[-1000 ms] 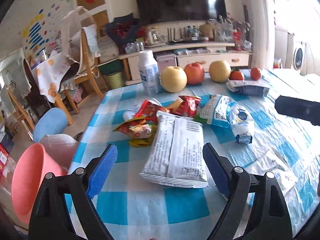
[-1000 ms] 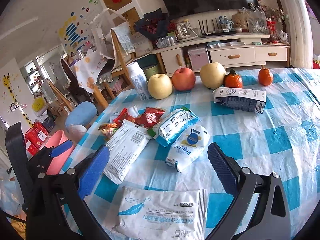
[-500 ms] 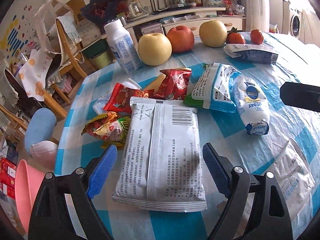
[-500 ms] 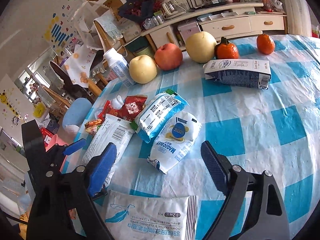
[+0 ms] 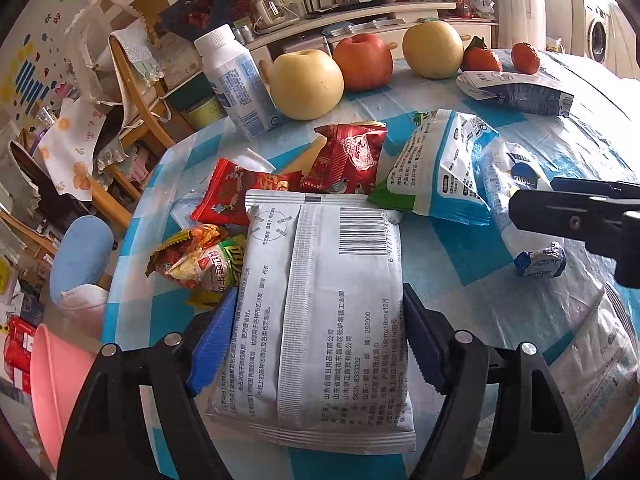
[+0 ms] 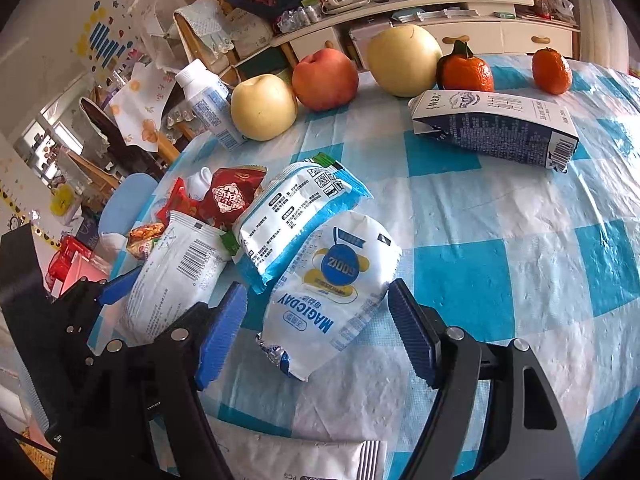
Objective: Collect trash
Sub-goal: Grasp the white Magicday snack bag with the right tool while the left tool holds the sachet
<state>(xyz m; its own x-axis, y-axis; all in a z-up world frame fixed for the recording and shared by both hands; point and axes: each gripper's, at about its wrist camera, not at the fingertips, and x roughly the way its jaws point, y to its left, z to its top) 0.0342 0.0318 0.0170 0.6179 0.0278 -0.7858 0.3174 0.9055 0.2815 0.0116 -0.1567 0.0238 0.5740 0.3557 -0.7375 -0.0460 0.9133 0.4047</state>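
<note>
My left gripper (image 5: 316,332) is open, its blue pads on either side of a flat white wipes packet with a barcode (image 5: 320,300), which also shows in the right wrist view (image 6: 172,280). My right gripper (image 6: 316,332) is open around the lower end of a white MAGICDAY pouch (image 6: 336,288), which lies on the checked tablecloth (image 6: 500,240). A blue-and-white packet (image 6: 292,220), red snack wrappers (image 5: 348,160) and crumpled green-yellow wrappers (image 5: 196,260) lie beside them.
Two pears (image 5: 306,84), an apple (image 5: 362,62), two tangerines (image 6: 466,72), a white bottle (image 5: 236,80) and a flattened milk carton (image 6: 496,128) sit along the far side. Another white packet (image 6: 304,460) lies near me. A pink bin (image 5: 56,392) stands below the table's left edge.
Both grippers have moved down and forward. The left now straddles the white wipes packet and the right straddles the MAGICDAY pouch. Both have narrowed somewhat.
</note>
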